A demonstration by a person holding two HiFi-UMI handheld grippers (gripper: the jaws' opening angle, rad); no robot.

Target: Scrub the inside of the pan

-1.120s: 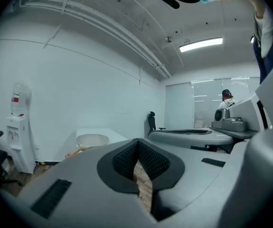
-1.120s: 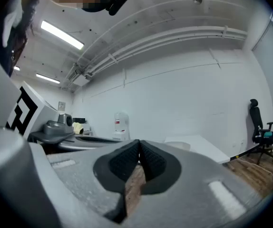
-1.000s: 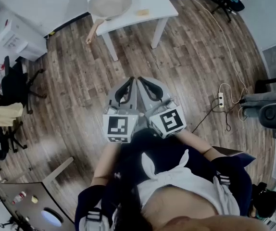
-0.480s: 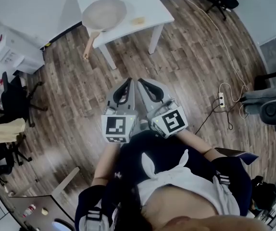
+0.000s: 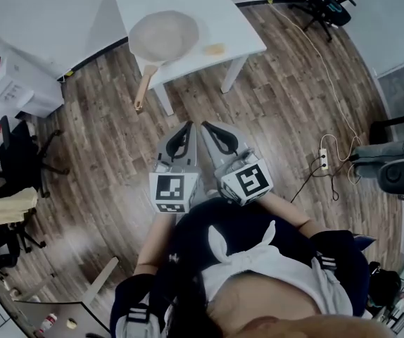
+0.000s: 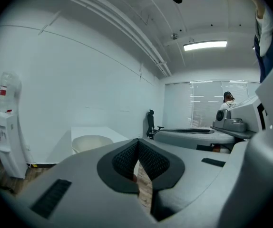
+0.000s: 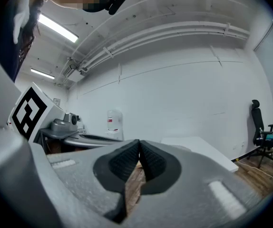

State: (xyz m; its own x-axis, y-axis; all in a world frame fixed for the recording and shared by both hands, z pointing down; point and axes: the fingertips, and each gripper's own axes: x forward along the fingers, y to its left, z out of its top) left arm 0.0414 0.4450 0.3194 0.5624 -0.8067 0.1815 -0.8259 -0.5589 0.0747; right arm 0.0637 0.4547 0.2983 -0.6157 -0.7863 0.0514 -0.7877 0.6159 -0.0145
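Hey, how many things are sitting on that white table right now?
2. A pale pan lies toward the left of the table in the head view, its wooden handle overhanging the near edge. A small yellowish sponge sits just right of it.

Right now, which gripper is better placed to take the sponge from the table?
Probably the right gripper: the sponge lies right of the pan, on its side. The pan's handle points toward the left gripper. Both are shut.
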